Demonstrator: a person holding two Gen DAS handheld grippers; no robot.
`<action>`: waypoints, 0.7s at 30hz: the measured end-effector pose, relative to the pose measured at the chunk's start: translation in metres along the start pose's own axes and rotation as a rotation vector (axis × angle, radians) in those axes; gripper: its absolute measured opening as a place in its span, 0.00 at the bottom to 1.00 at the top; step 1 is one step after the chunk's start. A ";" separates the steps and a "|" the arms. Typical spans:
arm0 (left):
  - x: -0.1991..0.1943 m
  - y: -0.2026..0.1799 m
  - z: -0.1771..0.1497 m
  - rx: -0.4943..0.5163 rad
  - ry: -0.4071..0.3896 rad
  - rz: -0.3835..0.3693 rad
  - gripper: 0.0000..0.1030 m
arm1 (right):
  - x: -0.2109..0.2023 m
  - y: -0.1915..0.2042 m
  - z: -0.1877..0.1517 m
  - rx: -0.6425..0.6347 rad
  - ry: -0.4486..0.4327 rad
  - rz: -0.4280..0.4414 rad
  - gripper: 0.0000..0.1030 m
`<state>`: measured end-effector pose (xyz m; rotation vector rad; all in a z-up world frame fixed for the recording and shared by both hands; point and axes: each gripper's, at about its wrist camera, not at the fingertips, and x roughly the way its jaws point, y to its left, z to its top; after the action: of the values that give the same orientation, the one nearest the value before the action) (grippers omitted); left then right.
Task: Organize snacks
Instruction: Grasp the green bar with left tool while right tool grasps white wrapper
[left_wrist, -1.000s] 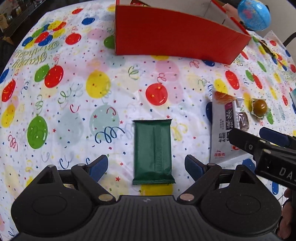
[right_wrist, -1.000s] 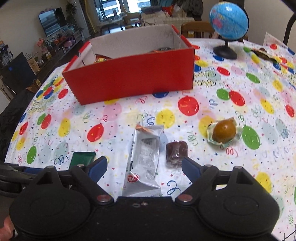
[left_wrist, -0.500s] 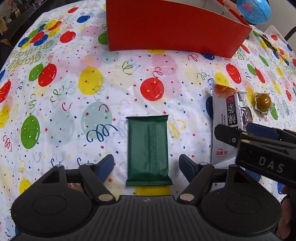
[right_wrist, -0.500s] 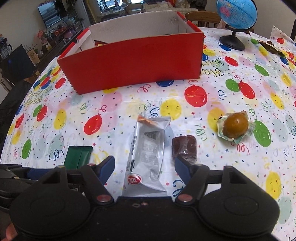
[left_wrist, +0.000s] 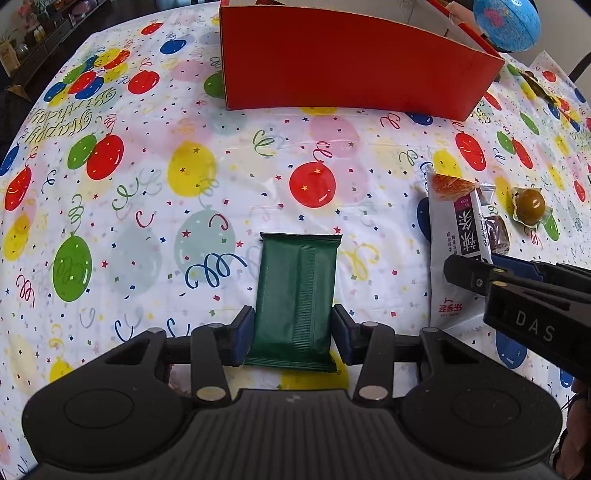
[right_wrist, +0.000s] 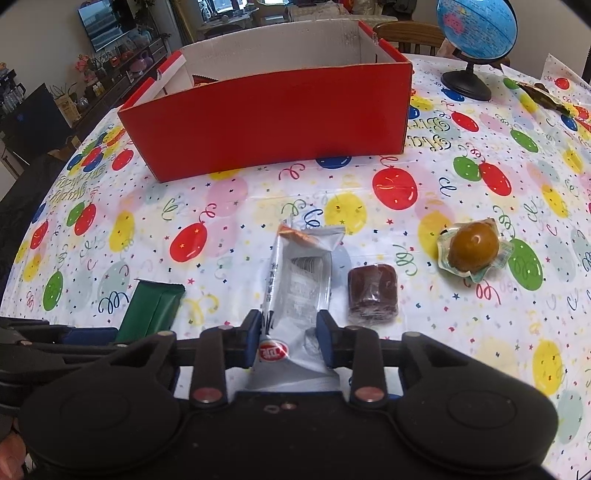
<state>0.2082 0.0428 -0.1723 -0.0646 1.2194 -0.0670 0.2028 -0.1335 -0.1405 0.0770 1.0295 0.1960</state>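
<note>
My left gripper (left_wrist: 293, 326) is shut on a flat dark green snack packet (left_wrist: 297, 291) that lies on the balloon tablecloth. My right gripper (right_wrist: 289, 334) is shut on a white and grey snack packet (right_wrist: 299, 291), also lying on the cloth. The white packet also shows in the left wrist view (left_wrist: 456, 251), with the right gripper over its near end. The green packet shows at the left of the right wrist view (right_wrist: 151, 310). A red cardboard box (right_wrist: 269, 114), open at the top, stands at the back.
A dark brown wrapped sweet (right_wrist: 373, 293) lies just right of the white packet. A round golden-brown snack in a clear wrapper (right_wrist: 474, 249) lies further right. A blue globe (right_wrist: 472, 40) stands at the back right. The cloth-covered table (right_wrist: 406, 184) curves away at the left.
Both grippers were open with the packets lying between their fingers. Both have moved forward a little and closed, the left on the green packet, the right on the white one.
</note>
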 end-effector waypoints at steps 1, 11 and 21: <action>0.000 0.000 0.000 -0.001 0.000 -0.003 0.42 | -0.001 0.000 0.000 0.001 -0.005 -0.001 0.27; -0.016 0.009 -0.002 -0.020 -0.008 -0.026 0.42 | -0.021 0.005 -0.004 0.003 -0.037 0.010 0.23; -0.052 0.017 -0.001 -0.043 -0.063 -0.054 0.42 | -0.058 0.016 -0.003 -0.001 -0.093 0.036 0.22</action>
<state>0.1900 0.0642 -0.1254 -0.1363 1.1563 -0.0846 0.1694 -0.1298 -0.0900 0.1033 0.9362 0.2237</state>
